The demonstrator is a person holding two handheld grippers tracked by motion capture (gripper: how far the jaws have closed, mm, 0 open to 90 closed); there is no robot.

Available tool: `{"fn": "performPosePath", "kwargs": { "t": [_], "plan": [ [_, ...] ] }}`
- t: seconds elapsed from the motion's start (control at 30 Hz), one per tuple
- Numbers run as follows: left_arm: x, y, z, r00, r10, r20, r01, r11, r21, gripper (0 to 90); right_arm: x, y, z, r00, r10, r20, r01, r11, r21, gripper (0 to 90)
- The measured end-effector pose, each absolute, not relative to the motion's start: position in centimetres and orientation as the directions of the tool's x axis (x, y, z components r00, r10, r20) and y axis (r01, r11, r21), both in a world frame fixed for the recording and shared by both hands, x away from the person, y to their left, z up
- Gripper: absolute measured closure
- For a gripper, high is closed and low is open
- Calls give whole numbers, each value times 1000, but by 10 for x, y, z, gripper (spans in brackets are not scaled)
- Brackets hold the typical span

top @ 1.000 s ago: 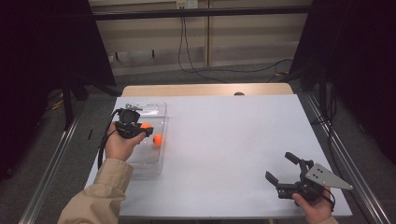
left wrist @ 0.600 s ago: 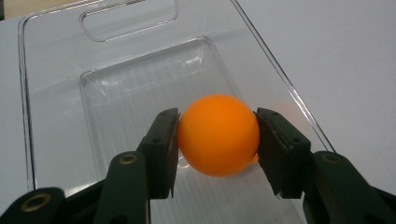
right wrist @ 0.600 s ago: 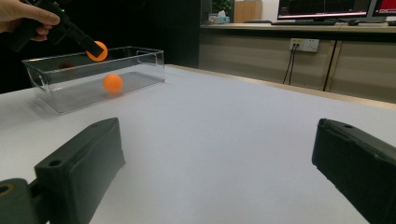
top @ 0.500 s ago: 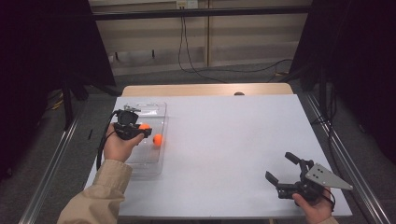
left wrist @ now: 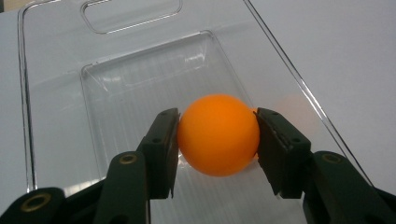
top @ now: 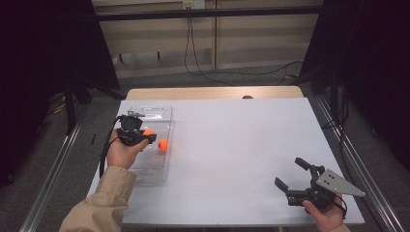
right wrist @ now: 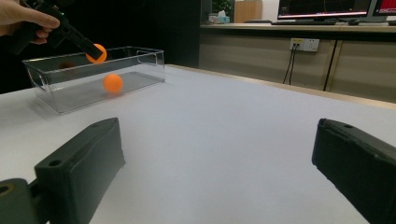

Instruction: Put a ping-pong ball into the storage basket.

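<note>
Gripping orange ball [left wrist: 218, 135], left gripper [top: 137, 137] over clear bin [top: 167, 113]; right gripper [top: 296, 178] fingers open (table edge).

This looks like a lab or office test room. A white-topped work table [top: 232, 145] stands between black curtains [top: 43, 58], and beyond it a long wooden desk [right wrist: 299, 29] carries lit computer monitors [right wrist: 327, 8], with wall sockets [right wrist: 303, 44] and trailing black cables [top: 193, 53].

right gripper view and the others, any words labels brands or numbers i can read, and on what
No text can be read in any view.
Monitors at the back of the right gripper view: coloured lines on screen, too small and blurred to read.
Clear plastic bin, held orange ball, second orange ball, left gripper and right gripper: no print visible.
</note>
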State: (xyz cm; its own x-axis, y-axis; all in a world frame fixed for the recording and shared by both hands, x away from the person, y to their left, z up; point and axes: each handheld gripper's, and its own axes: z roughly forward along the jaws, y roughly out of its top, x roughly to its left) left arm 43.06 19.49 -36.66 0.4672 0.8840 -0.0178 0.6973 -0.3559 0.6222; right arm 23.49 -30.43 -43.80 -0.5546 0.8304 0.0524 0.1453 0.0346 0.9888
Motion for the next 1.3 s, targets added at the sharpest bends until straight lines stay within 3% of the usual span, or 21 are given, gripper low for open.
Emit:
{"fn": "performPosePath", "kwargs": {
  "t": [1.3],
  "plan": [
    [431, 198, -380, 456, 890, -23, 713, -350, 607, 512, 235, -304, -438, -556, 829, 51, 143, 35, 989, 15]
  ]
}}
